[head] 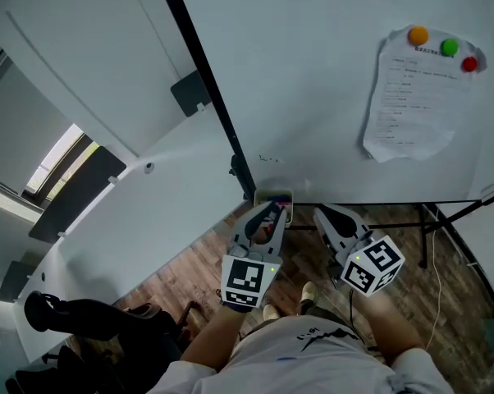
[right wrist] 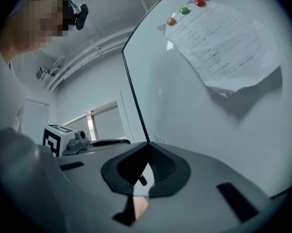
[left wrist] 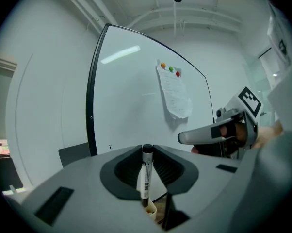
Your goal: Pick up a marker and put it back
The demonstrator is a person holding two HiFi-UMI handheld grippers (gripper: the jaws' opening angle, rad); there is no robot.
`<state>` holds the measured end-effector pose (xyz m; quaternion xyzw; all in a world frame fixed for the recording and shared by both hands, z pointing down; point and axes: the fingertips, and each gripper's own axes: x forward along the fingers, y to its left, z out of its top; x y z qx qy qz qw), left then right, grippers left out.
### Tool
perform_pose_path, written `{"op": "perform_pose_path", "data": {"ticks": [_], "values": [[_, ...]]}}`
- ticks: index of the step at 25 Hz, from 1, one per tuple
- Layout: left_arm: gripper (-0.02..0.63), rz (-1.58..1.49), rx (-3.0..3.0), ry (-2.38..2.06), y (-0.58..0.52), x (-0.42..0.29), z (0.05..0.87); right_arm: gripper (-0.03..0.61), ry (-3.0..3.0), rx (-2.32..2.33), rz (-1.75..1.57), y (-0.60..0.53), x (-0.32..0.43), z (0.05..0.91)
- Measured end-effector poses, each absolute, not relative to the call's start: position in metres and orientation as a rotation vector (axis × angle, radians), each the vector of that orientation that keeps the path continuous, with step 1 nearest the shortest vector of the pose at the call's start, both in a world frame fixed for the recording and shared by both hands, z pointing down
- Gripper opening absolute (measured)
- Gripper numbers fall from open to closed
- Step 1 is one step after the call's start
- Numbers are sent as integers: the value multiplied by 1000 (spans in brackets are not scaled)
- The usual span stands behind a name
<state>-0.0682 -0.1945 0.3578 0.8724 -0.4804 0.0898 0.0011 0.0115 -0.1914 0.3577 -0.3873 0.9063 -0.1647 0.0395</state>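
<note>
A white-barrelled marker with a black cap stands upright between the jaws of my left gripper, which is shut on it. In the head view that left gripper hangs just below a small pen tray at the whiteboard's lower edge, with the marker dark and reddish in its jaws. My right gripper floats beside it to the right, jaws together and holding nothing. In its own view the right gripper faces the board with its tips touching.
A printed sheet is pinned to the board by orange, green and red magnets. The board's black frame runs down to the tray. Below lie a wooden floor, the board's stand legs, a cable and a dark chair.
</note>
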Motion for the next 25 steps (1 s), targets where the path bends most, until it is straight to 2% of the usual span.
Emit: {"op": "perform_pose_path", "data": {"ticks": [9, 25], "values": [[78, 159, 2744, -1448, -173, -78, 330, 11, 2779, -1154, -355, -174, -9, 310], [77, 89, 2736, -1406, -155, -87, 322, 11, 2782, -1178, -340, -157, -20, 305]]}}
